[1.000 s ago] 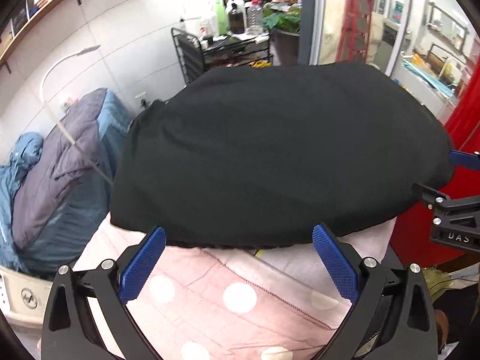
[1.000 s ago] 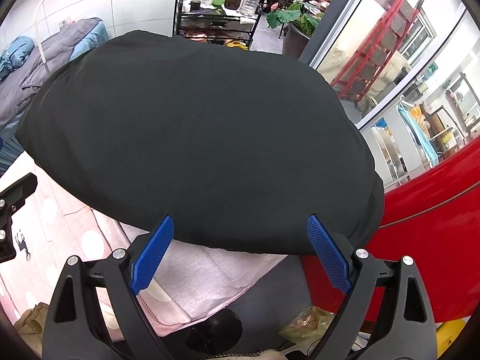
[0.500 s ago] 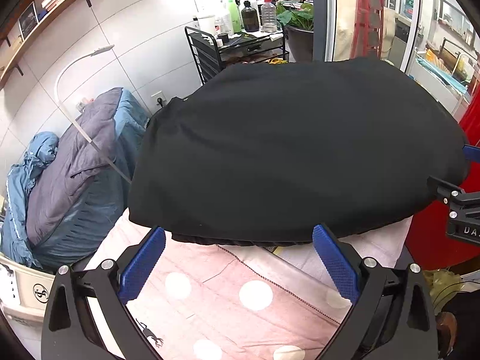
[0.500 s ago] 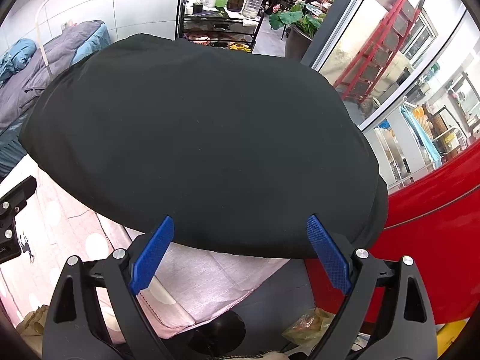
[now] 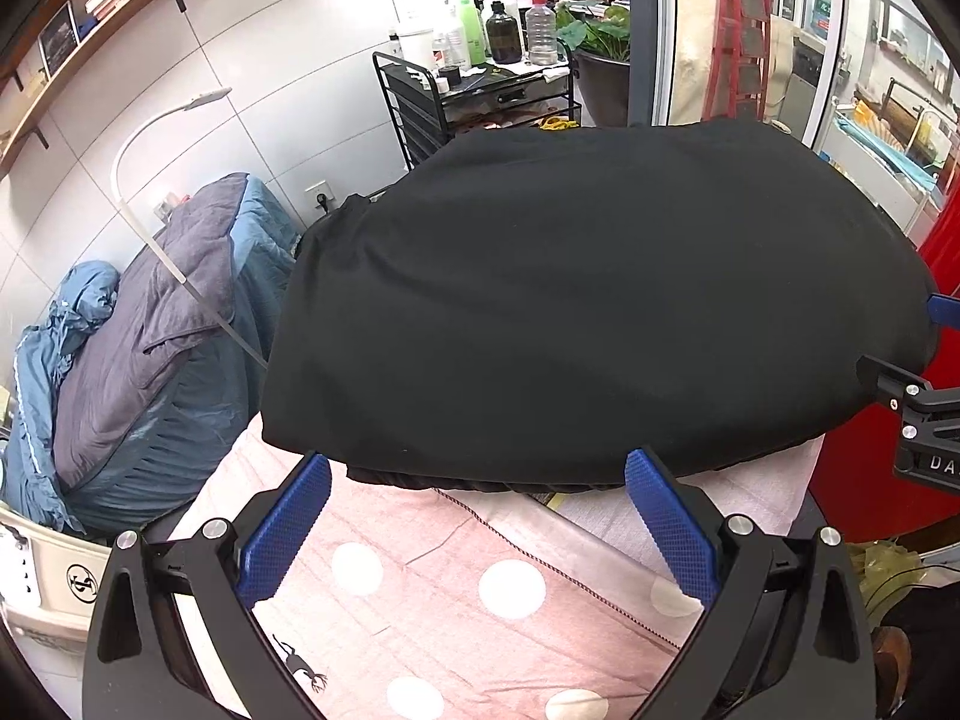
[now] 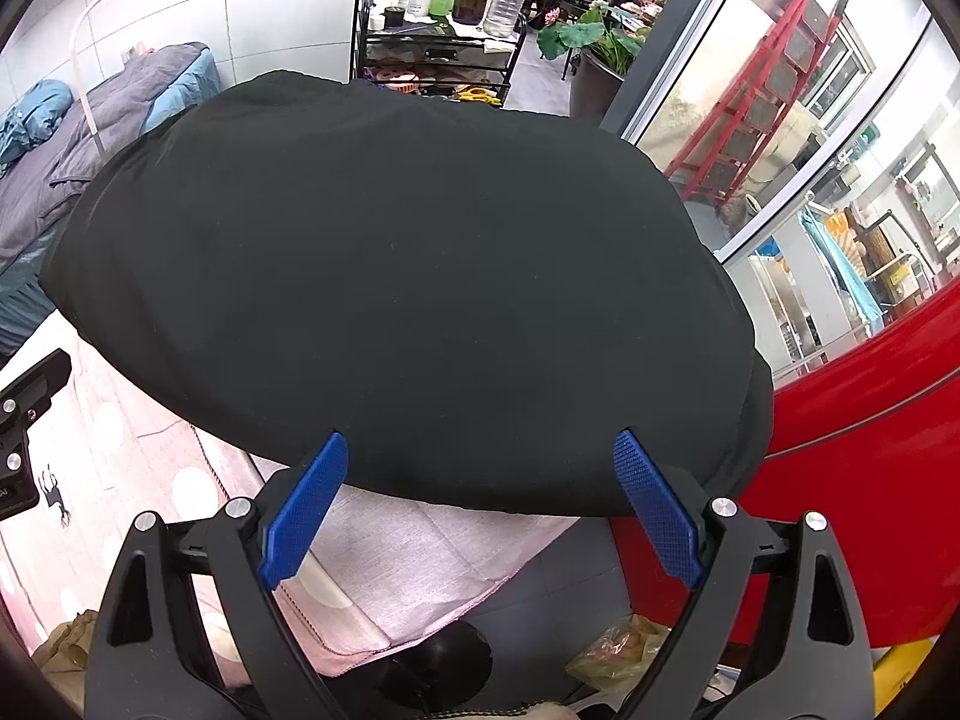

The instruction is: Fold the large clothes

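Blue-padded fingers (image 5: pixel 288 531) of the left gripper (image 5: pixel 477 525) spread wide with nothing between them, tips just short of the near edge of the black garment (image 5: pixel 588 312). Same on the right gripper (image 6: pixel 480 501): fingers (image 6: pixel 306 504) parted wide, empty, tips at the garment's (image 6: pixel 390 282) near hem.

Garment folded into a broad, smooth, rounded-looking slab, lying flat on the tabletop, which is draped in a pink cloth (image 5: pixel 456 588) with white dots and a small black deer print. Layered edges visible along the near side in the left wrist view, a darker lower layer peeking out beneath the top one. Far left corner bunched slightly. Right end reaching past the cloth's edge (image 6: pixel 420 546) in the right wrist view, overhanging toward a red surface (image 6: pixel 840 480).

Part of the right gripper's black frame (image 5: pixel 918 420) seen at the right margin of the left wrist view, beside the garment's right end; part of the left gripper's frame (image 6: pixel 24 420) at the left margin of the right wrist view, over the pink cloth.

Behind the garment: a black wire cart (image 5: pixel 480 102) loaded with bottles, a potted plant (image 6: pixel 594 42), a red stepladder (image 6: pixel 774 90) behind glass. To the left, a heap of blue and grey bedding (image 5: pixel 150 330) and a white bent lamp arm (image 5: pixel 150 180) against a tiled wall.
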A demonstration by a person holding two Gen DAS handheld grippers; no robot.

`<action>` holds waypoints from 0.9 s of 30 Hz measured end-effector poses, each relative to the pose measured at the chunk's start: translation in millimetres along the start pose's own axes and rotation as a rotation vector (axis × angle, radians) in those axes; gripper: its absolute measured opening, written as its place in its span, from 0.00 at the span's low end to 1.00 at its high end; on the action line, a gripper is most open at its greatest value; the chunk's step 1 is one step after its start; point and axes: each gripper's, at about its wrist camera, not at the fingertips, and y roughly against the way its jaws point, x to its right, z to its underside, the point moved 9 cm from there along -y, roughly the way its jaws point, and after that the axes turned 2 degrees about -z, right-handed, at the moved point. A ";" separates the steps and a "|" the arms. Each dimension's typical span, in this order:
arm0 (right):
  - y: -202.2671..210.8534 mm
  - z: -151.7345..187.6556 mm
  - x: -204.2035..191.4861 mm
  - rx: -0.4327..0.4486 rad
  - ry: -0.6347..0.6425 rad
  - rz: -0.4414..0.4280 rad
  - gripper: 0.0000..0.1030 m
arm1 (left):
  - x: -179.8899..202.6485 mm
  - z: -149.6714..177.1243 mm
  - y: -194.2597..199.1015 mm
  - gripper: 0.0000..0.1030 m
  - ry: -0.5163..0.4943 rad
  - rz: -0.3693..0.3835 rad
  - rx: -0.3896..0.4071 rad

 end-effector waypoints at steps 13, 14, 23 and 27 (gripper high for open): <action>2.4 -0.2 -1.1 0.006 -0.004 -0.009 0.87 | -2.0 -0.4 -0.4 0.94 -0.005 -0.009 -0.005; 2.5 0.0 -1.2 0.005 -0.004 -0.010 0.87 | -1.4 -0.4 -0.4 0.94 -0.006 -0.008 -0.004; 1.3 1.6 -1.2 -0.001 -0.007 -0.009 0.87 | -2.3 1.5 -0.5 0.94 0.021 0.014 0.024; 1.3 1.0 0.2 0.000 -0.013 -0.009 0.87 | -0.8 1.5 -1.2 0.94 0.005 -0.006 0.021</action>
